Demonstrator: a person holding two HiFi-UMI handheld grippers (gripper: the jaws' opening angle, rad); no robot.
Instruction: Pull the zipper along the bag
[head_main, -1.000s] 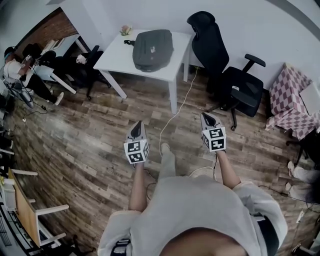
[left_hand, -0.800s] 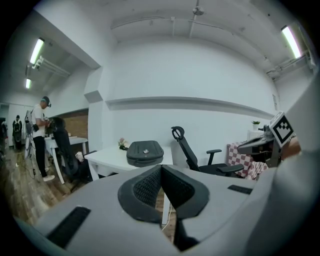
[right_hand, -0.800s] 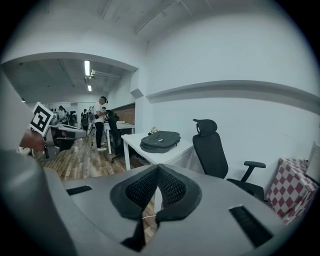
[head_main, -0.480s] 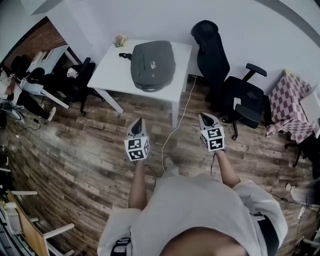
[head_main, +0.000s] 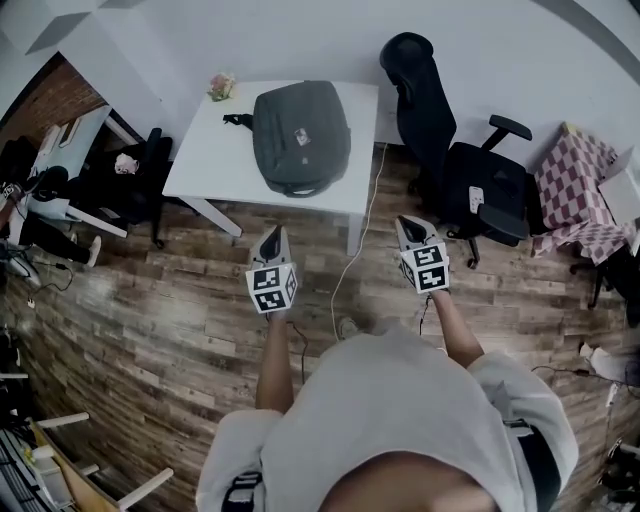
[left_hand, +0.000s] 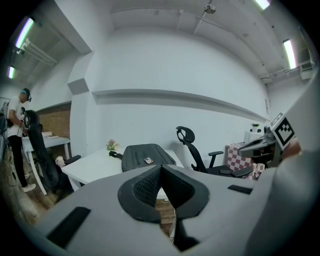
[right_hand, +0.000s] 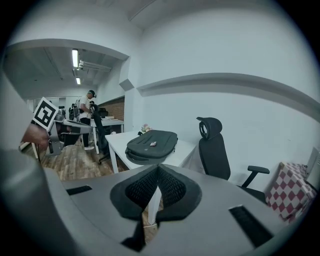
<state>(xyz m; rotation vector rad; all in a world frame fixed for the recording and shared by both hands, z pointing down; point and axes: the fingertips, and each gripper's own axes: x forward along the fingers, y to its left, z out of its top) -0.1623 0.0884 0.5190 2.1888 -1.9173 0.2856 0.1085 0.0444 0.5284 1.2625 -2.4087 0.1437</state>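
Note:
A dark grey bag (head_main: 301, 136) lies flat on a white table (head_main: 205, 158) ahead of me; it also shows as a bag (left_hand: 145, 155) in the left gripper view and a bag (right_hand: 151, 145) in the right gripper view. My left gripper (head_main: 271, 236) is held over the wooden floor, short of the table, shut with nothing in it. My right gripper (head_main: 409, 225) hangs level with it to the right, also shut and empty. Both are well away from the bag. Its zipper pull is too small to make out.
A black office chair (head_main: 460, 170) stands right of the table, a checkered cloth-covered stand (head_main: 575, 190) further right. A white cable (head_main: 358, 240) trails from the table across the floor. Desks, chairs and a person (left_hand: 19, 140) are at the left. A small flower pot (head_main: 221, 85) sits on the table's far corner.
The table and bag have come closer and lower in the head view as I walk toward them. Both grippers stay shut and held in front of me.

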